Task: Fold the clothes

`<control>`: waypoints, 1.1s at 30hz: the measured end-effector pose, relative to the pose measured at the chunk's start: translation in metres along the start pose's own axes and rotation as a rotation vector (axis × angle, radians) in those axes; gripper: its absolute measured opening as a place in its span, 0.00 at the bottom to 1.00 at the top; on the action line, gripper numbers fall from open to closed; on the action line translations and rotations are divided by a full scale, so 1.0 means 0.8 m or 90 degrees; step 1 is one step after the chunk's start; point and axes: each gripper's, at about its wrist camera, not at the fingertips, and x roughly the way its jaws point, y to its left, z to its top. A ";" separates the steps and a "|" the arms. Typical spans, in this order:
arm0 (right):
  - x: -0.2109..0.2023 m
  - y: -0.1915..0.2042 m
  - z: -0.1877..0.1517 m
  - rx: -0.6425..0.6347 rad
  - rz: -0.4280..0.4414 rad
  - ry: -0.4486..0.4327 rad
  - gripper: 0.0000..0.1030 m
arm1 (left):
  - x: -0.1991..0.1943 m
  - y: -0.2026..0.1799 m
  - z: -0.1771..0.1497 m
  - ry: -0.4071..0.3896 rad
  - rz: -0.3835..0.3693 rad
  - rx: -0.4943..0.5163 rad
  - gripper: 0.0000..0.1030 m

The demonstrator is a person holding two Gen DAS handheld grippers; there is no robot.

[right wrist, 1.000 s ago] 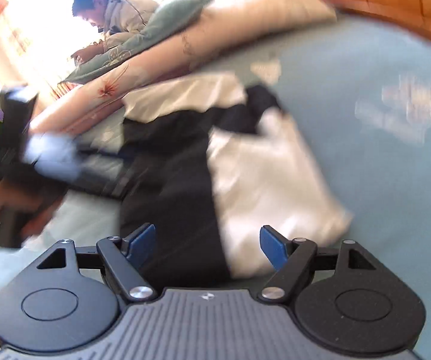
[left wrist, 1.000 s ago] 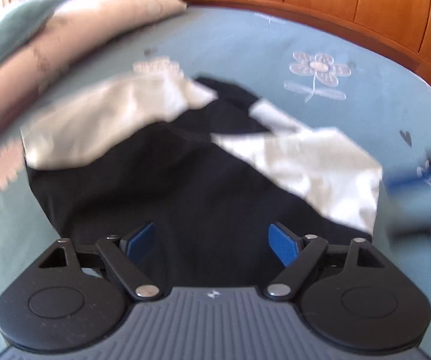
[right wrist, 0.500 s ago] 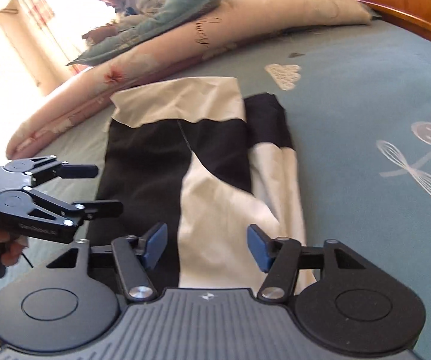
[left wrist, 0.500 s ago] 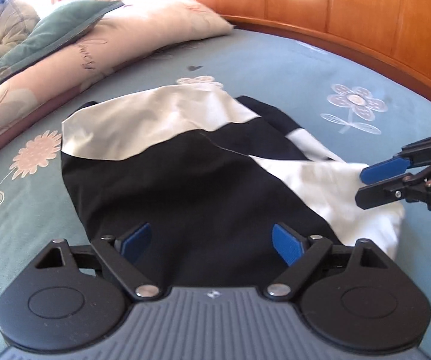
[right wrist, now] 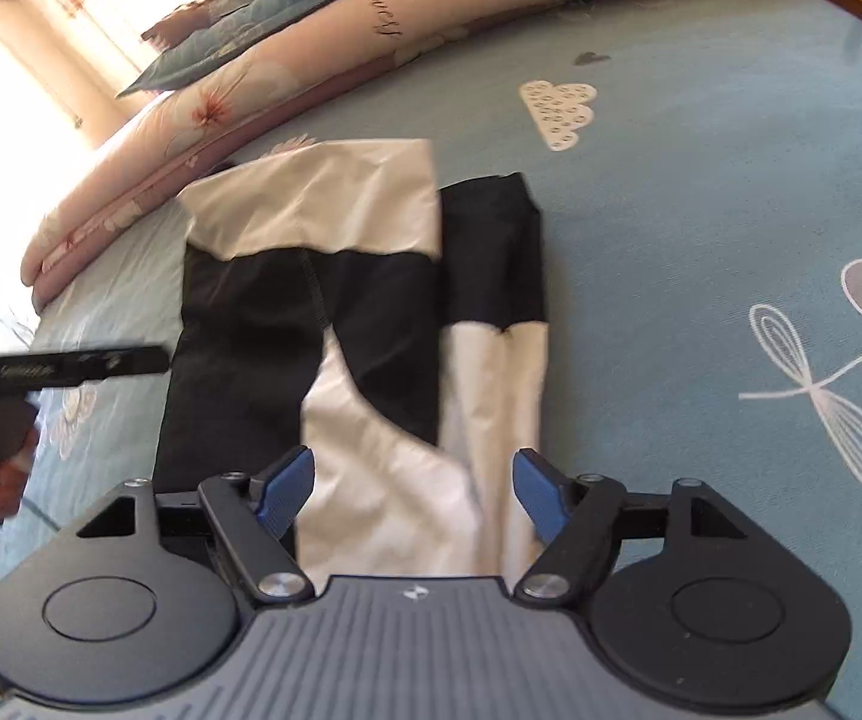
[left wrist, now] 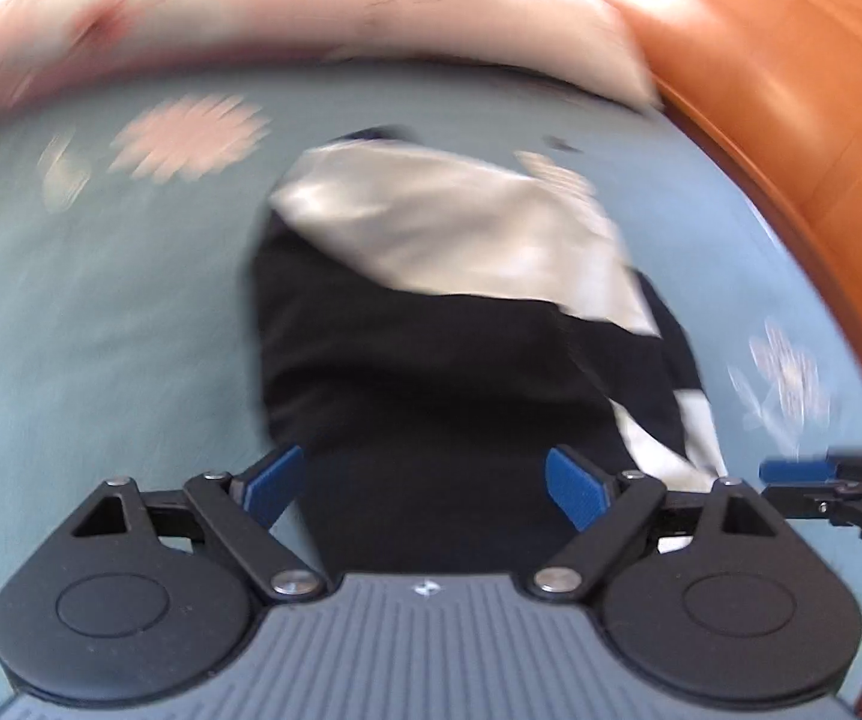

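You see a black-and-white garment (right wrist: 341, 324) on a blue bedsheet (right wrist: 701, 240) patterned with white flowers, and blue gripper pads (right wrist: 287, 489)

Two wrist fisheyes, close, angled down, sharing the garment (left wrist: 431, 372)

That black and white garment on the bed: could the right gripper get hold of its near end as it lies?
Probably yes. The right gripper is open right over the garment, white cloth between its fingers, nothing lying on top.
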 end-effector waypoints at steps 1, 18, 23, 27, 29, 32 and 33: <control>0.006 -0.012 0.010 0.012 0.004 0.003 0.76 | 0.006 0.017 0.000 0.013 -0.003 -0.046 0.85; 0.141 -0.080 0.064 0.190 0.245 0.079 0.92 | 0.117 0.073 -0.002 0.132 -0.256 -0.240 0.91; 0.145 -0.061 0.067 0.159 0.251 0.117 0.98 | 0.115 0.068 -0.008 0.132 -0.270 -0.241 0.93; 0.126 -0.056 0.016 0.161 0.280 0.158 0.95 | 0.104 0.069 -0.050 0.146 -0.306 -0.268 0.93; 0.125 -0.055 0.013 0.154 0.277 0.155 0.95 | 0.106 0.066 -0.047 0.138 -0.302 -0.270 0.93; 0.140 -0.054 0.037 0.170 0.278 0.141 0.95 | 0.116 0.060 -0.027 0.123 -0.290 -0.272 0.94; 0.146 -0.051 0.043 0.167 0.277 0.138 0.95 | 0.120 0.058 -0.021 0.122 -0.287 -0.270 0.95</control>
